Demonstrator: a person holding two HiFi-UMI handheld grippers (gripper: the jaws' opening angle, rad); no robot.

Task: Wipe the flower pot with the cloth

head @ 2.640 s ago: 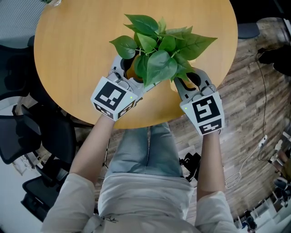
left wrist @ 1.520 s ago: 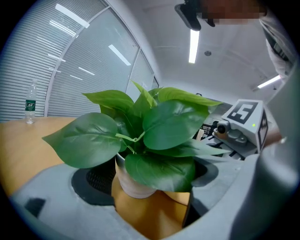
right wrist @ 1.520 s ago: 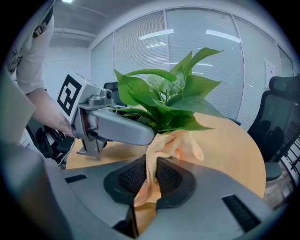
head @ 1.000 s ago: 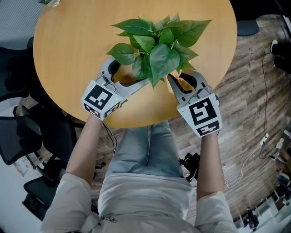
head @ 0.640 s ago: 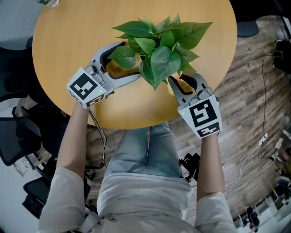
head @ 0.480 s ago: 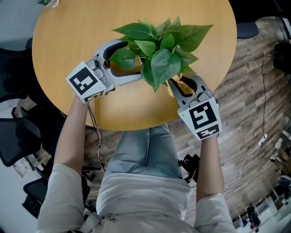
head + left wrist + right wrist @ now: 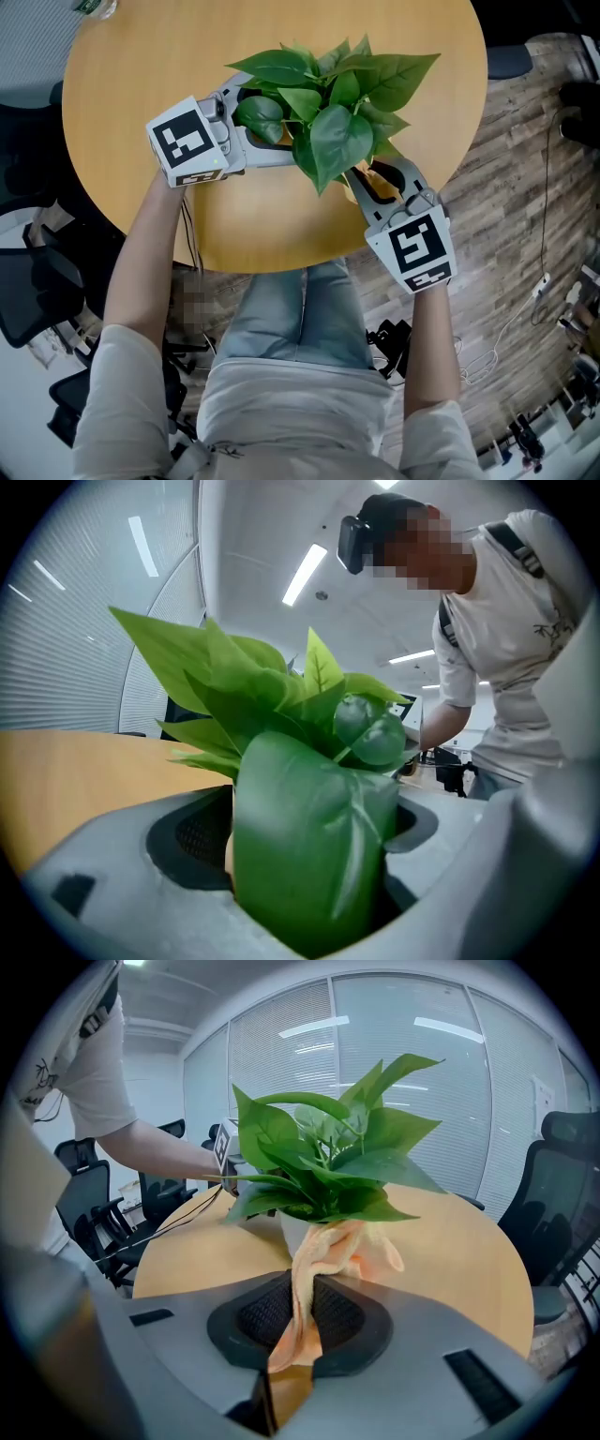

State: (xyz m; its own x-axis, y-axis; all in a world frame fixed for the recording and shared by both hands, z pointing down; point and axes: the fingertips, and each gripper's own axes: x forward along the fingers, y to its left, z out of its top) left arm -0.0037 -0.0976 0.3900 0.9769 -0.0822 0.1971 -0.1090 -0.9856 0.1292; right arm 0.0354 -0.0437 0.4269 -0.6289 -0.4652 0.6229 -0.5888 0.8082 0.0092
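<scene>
Right claw (image 7: 375, 174) (image 7: 300, 1321): clenched on the cloth (image 7: 323, 1260). The peach fabric is pinched flat between the two black pads. Its long axis runs from my jaws up and away to the flower pot (image 7: 293, 1225), where the far end bunches against the white wall and touches it just under the lowest leaves.

Flower pot: upright on the round wooden table (image 7: 169, 56), on the half nearer me, with its mouth up and its long axis vertical. The leaves (image 7: 328, 94) fan up and outward. From the head view they cover the pot almost entirely; only the right gripper view shows a strip of its side.

Left claw (image 7: 255, 127): released, jaws spread wide. It comes in from the left side of the plant and lies roughly level, pointing right into the foliage. One broad leaf (image 7: 309, 846) stands between the jaws and fills most of the left gripper view. I cannot tell whether either jaw touches the pot.

Surroundings:
- dark office chairs (image 7: 562, 1185) beyond the table, and another (image 7: 37, 281) to my left
- blinds over glass panels (image 7: 403, 1082) behind
- plank floor (image 7: 525, 187) with a thin cable (image 7: 544, 281) on my right
- my own left forearm (image 7: 159, 1152) crosses behind the plant
</scene>
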